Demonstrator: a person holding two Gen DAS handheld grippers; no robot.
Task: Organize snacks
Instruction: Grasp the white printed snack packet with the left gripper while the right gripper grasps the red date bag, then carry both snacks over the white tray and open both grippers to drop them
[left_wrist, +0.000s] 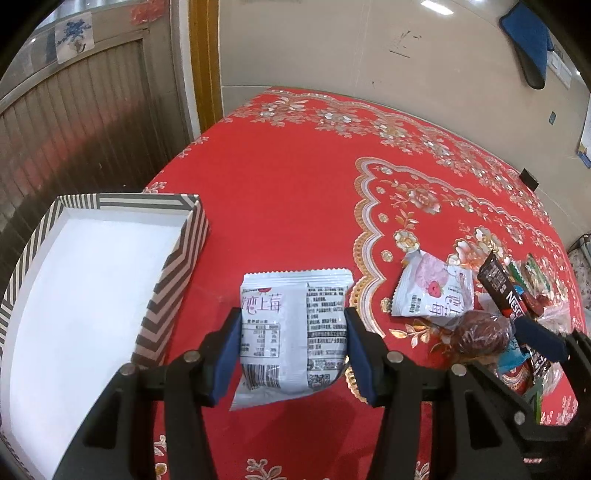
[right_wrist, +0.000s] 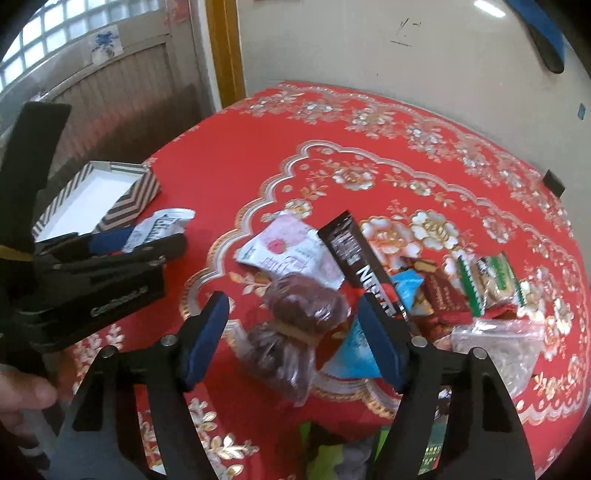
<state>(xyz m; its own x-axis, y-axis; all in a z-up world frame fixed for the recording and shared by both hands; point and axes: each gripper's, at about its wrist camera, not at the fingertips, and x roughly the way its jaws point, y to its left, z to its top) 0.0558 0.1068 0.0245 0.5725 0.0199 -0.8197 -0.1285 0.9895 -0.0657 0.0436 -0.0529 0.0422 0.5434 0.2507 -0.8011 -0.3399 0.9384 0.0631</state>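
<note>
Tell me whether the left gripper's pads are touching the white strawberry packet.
Touching. In the left wrist view both blue pads press the side edges of the white strawberry packet.

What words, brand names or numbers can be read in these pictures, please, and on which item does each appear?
"恋上莓": the white foil snack packet between the left gripper jaws; its nutrition table, small print and barcode are too small to read.
"NESC", cut off: the dark brown stick sachet.
Embossed wording on the black left gripper body, seen from the right wrist, is too blurred to read.
Other wrappers: illegible.
</note>
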